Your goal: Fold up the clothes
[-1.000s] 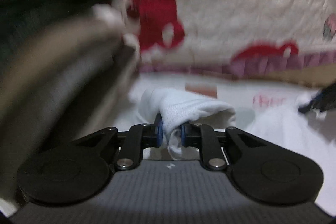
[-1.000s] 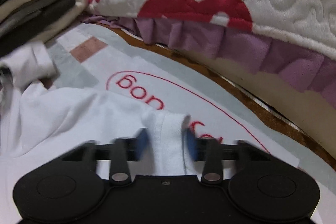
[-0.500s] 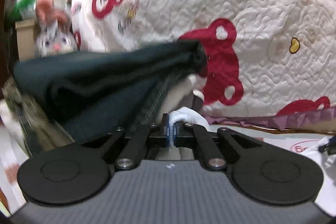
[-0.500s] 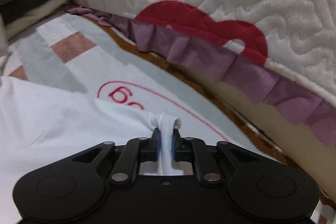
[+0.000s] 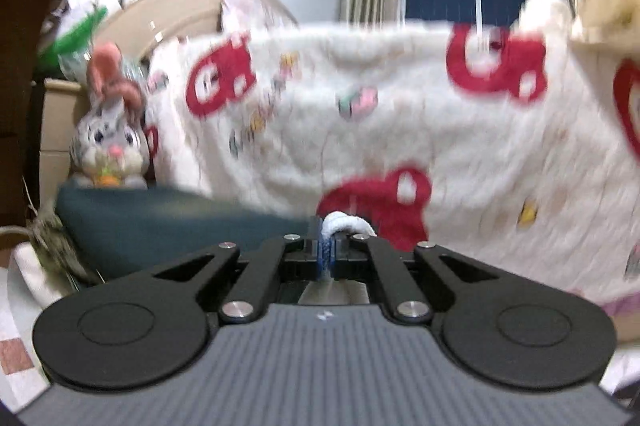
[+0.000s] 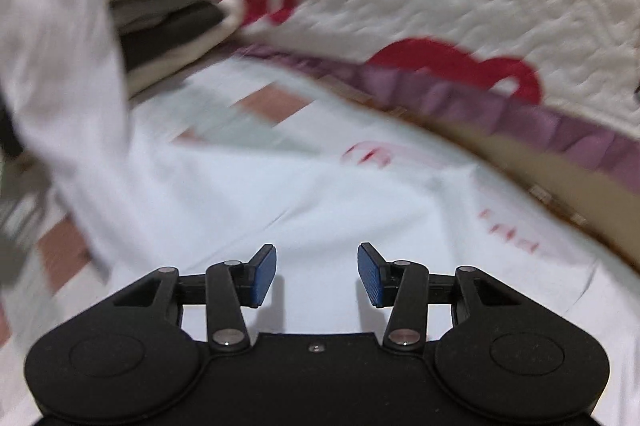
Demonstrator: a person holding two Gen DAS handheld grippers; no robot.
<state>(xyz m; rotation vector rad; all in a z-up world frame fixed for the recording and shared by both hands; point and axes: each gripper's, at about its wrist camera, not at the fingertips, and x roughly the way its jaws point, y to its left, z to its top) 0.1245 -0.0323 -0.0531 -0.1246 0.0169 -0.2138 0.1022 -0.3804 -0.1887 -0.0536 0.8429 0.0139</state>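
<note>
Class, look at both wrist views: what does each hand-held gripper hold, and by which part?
Left hand-held gripper: pinches a bunched edge of the white garment. Right hand-held gripper: nothing, jaws opening.

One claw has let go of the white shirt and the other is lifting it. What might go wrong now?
The left claw pinches only a small bunch of the white shirt, so the cloth might slip out as it hangs. The right claw is opening with nothing between its fingers, so the spread part may crumple or drag sideways. The lifted cloth also hangs close to the folded stack and could knock it over.
</note>
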